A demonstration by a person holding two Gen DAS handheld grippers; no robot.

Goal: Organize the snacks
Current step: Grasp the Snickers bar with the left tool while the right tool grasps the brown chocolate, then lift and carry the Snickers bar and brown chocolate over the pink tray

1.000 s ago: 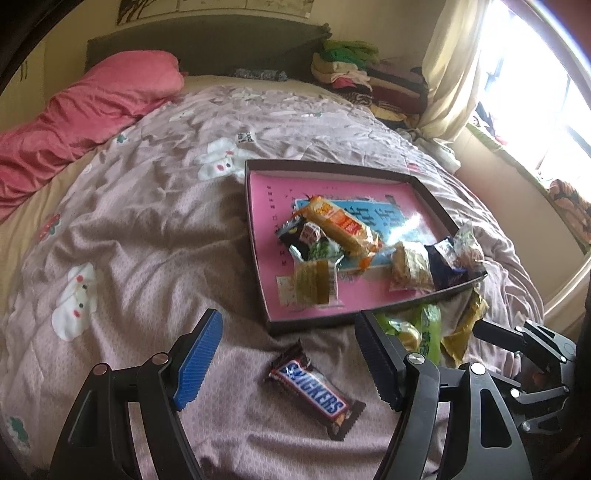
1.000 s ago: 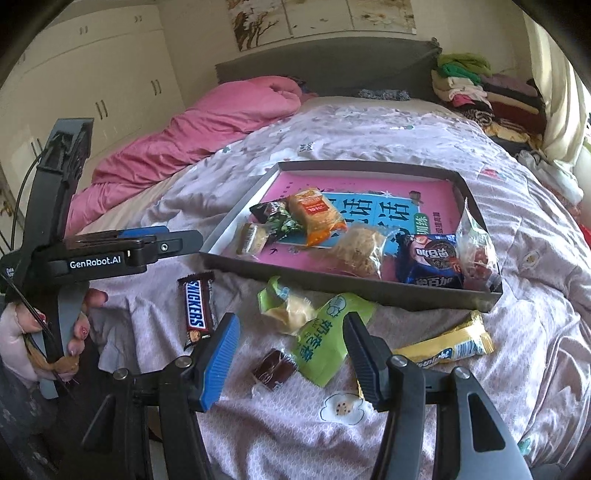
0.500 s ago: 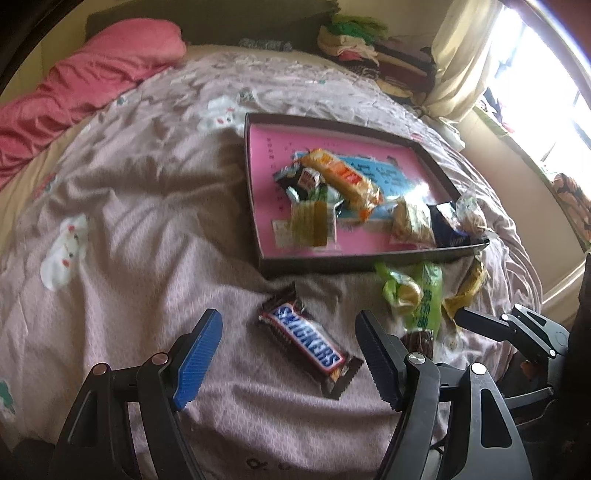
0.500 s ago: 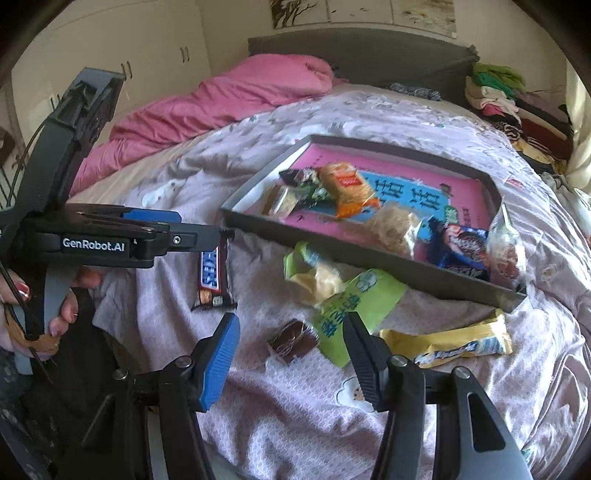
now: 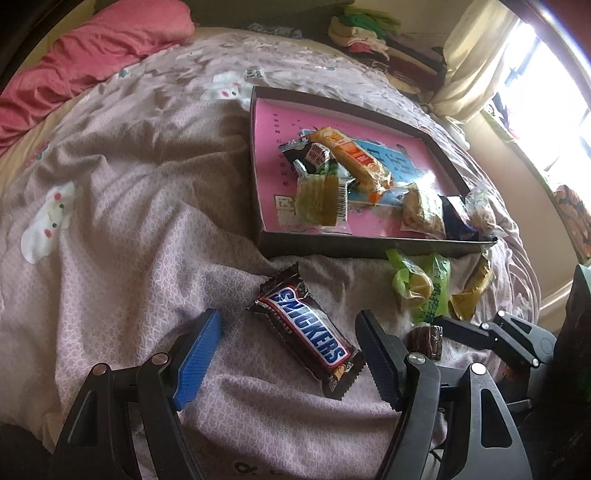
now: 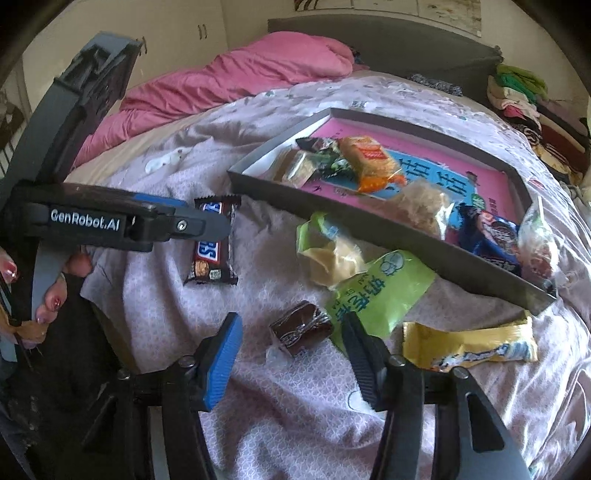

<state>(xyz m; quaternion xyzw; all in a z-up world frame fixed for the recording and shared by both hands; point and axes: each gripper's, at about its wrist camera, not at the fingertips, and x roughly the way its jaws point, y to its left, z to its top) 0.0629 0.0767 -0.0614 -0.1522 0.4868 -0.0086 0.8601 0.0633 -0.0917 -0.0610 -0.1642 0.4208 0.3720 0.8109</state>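
Note:
A Snickers bar [image 5: 306, 332] lies slantwise on the mauve bedspread between the fingers of my left gripper [image 5: 288, 356], which stands open with its pads off the wrapper. In the right wrist view a small brown wrapped candy [image 6: 301, 326] sits between the fingers of my right gripper [image 6: 291, 356]. Its jaws are closing, and the pads are still apart from the candy. Beyond both lies the dark box tray [image 5: 369, 247] with a pink floor, holding several snacks. The same tray [image 6: 369, 229] and Snickers bar [image 6: 212, 254] show in the right wrist view.
Loose on the bed before the tray lie a green packet [image 6: 373, 291], a pale yellow twist-wrapped sweet [image 6: 332, 254] and a yellow bar [image 6: 469, 343]. A hand [image 6: 48, 306] grips the left tool. A pink duvet [image 5: 92, 48] and folded clothes [image 5: 369, 33] lie far back.
Both grippers have sunk toward the bedspread. The Snickers bar now lies between the left fingers, and the right jaws have narrowed around the brown candy.

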